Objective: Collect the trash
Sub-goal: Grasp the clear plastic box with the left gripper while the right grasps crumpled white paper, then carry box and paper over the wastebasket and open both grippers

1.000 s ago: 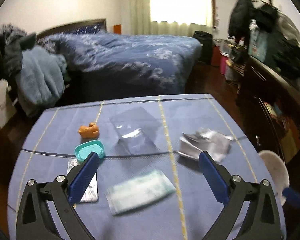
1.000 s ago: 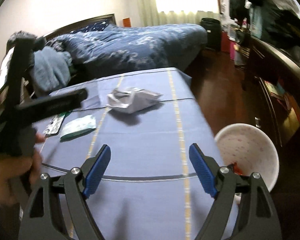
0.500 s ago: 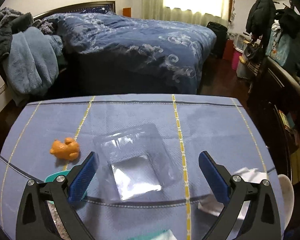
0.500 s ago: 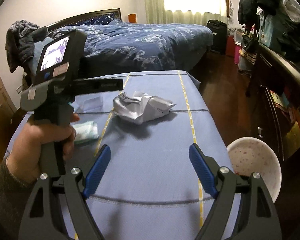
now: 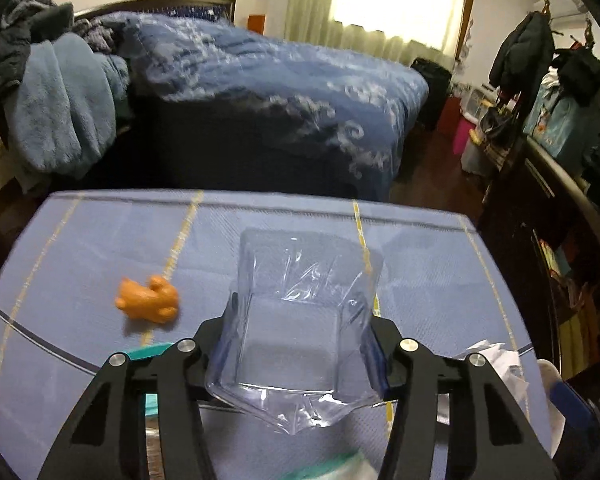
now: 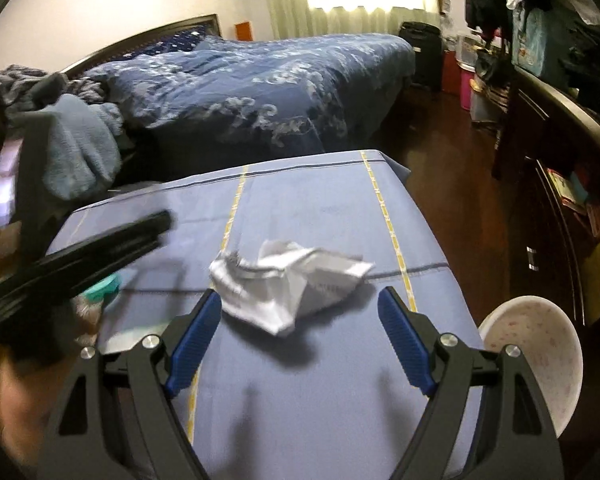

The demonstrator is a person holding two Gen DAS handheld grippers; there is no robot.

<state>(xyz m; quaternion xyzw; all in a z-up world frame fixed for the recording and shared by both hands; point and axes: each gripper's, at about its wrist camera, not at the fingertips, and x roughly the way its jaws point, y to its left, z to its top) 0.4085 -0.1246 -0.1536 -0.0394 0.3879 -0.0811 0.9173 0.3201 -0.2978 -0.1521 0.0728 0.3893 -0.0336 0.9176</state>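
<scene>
My left gripper (image 5: 298,344) is shut on a clear plastic blister pack (image 5: 300,312) and holds it tilted above the blue tablecloth (image 5: 80,248). A crumpled white wrapper (image 6: 288,280) lies on the cloth just ahead of my right gripper (image 6: 300,328), which is open and empty, fingers on either side of the wrapper's near end. The wrapper's edge also shows in the left wrist view (image 5: 488,364). A white trash bin (image 6: 536,356) stands on the floor right of the table. The left gripper's body (image 6: 80,256) shows blurred at the left of the right wrist view.
An orange toy animal (image 5: 148,300) lies left of the blister pack. A teal lid (image 6: 102,290) and a tissue pack (image 5: 332,468) lie near the table's front. A bed (image 5: 280,92) stands beyond the table; a dark dresser (image 6: 560,180) runs along the right.
My left gripper has closed on the clear blister pack and lifted it off the cloth. My right gripper has moved forward toward the crumpled wrapper and stays open.
</scene>
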